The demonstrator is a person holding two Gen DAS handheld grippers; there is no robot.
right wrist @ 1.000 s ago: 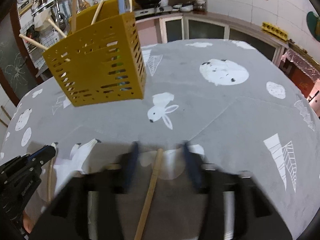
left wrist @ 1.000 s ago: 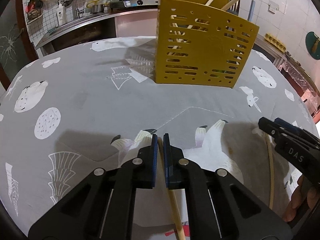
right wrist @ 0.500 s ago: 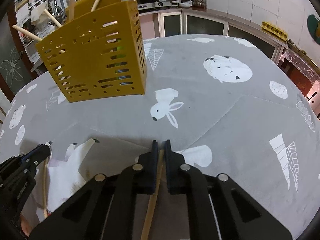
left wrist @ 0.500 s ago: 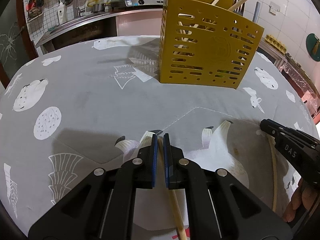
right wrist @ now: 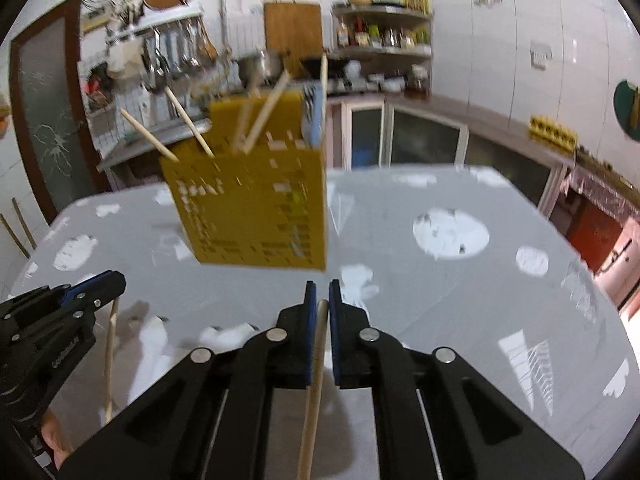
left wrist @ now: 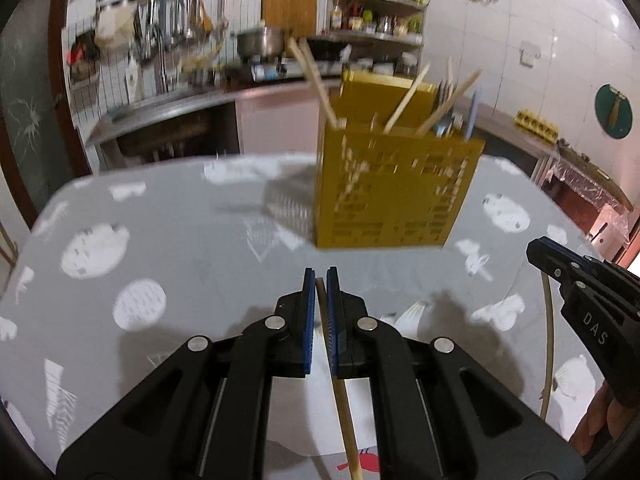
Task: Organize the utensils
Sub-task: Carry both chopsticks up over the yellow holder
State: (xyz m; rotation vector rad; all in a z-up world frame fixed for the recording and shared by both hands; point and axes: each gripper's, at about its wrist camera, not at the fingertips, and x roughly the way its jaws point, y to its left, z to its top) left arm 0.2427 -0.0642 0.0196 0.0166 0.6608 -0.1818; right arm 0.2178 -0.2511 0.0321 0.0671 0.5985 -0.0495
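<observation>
yellow caddy [left wrist: 394, 188] ahead, path clear

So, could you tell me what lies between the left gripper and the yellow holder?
Only bare grey tablecloth, seen in the left wrist view, between left gripper and yellow holder.

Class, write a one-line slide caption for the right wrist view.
Right gripper clamps a chopstick before the yellow utensil holder; left gripper holds another.
</observation>
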